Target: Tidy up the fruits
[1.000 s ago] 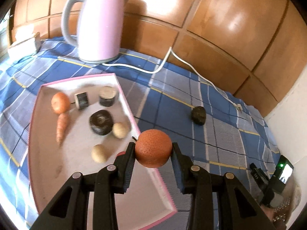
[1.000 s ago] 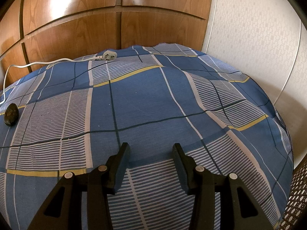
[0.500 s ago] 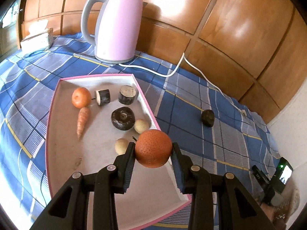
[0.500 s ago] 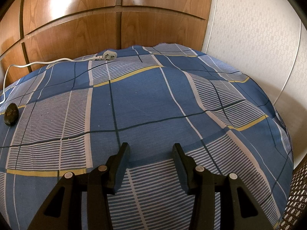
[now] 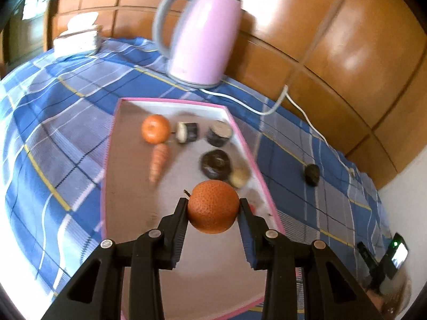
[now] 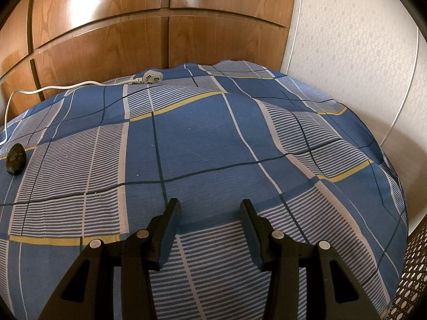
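My left gripper (image 5: 213, 206) is shut on an orange (image 5: 213, 206) and holds it above the pink-rimmed tray (image 5: 109, 144). In the tray lie a smaller orange (image 5: 155, 128), a carrot (image 5: 158, 162), three dark cut pieces (image 5: 216, 161) and a pale round fruit (image 5: 239, 177). A dark avocado-like fruit (image 5: 311, 174) lies on the blue checked cloth right of the tray; it also shows at the left edge of the right wrist view (image 6: 16, 159). My right gripper (image 6: 209, 208) is open and empty over the cloth.
A pink kettle (image 5: 198, 36) stands behind the tray, its white cord (image 5: 293, 106) running right to a plug (image 6: 152, 78). A tissue box (image 5: 77, 37) sits far left. A phone on a stand (image 5: 395, 253) is at the right. Wood panels back the table; a white wall is to the right.
The left gripper has moved left with the orange, from the tray's right rim to over the tray's middle. The right gripper has not moved.
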`<action>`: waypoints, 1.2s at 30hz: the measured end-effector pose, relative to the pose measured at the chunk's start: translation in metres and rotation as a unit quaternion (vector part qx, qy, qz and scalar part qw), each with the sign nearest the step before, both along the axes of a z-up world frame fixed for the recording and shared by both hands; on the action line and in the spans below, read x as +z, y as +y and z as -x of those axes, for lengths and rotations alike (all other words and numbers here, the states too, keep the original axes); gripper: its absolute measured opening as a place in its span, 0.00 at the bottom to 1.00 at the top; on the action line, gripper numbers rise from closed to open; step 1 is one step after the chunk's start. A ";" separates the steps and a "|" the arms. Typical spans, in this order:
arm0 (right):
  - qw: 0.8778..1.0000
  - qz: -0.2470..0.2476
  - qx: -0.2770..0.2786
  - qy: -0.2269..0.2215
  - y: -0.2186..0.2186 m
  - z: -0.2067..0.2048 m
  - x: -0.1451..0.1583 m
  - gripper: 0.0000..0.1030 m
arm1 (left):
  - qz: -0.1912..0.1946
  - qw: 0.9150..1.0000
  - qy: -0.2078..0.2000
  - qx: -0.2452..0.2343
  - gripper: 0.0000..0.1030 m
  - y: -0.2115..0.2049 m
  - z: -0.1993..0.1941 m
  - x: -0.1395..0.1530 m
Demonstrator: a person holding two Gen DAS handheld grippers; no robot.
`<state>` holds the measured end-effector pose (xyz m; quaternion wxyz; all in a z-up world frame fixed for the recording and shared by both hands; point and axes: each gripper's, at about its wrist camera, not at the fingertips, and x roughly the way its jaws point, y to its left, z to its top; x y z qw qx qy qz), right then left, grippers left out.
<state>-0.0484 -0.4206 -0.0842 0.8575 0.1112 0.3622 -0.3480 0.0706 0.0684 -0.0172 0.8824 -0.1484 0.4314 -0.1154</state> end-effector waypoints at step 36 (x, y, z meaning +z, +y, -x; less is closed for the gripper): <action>1.000 -0.015 0.002 0.016 -0.002 -0.004 0.006 0.45 | -0.072 0.992 -0.015 0.103 0.65 0.042 0.013 -0.022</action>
